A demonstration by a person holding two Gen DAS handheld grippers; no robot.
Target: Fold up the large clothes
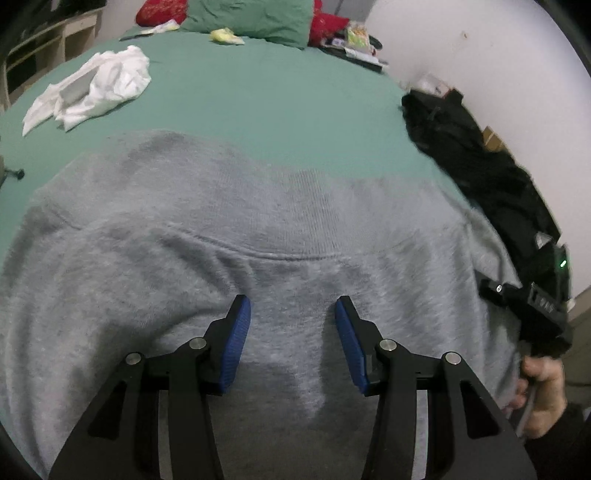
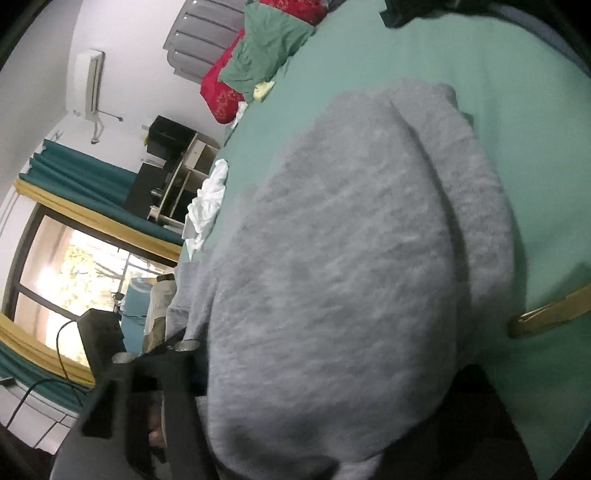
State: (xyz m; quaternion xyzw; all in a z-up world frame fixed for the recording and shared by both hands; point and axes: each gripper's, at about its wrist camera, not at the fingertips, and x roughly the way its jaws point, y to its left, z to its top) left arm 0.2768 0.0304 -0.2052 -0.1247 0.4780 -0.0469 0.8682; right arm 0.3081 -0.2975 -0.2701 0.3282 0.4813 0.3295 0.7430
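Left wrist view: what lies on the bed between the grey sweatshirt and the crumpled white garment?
Nothing: in the left wrist view only bare green bedsheet separates the grey sweatshirt from the white garment. The two do not touch.

Colours on the bed, both wrist views

Heather-grey fleece sweatshirt [image 1: 280, 229], plain, no print, over a plain teal-green bed sheet [image 1: 266, 96]. Crumpled white cotton garment [image 1: 96, 88] near the sheet's far left edge. Teal-green pillow [image 1: 255, 16] at the far edge, flanked by red cushions with a faint gold pattern [image 2: 221, 94]. Black fabric pile [image 1: 476, 162] along the right edge. Left gripper [image 1: 293, 332]: black frame, blue ribbed pads [image 1: 236, 343]. Teal curtains with mustard-yellow trim [image 2: 85, 177] by the window.
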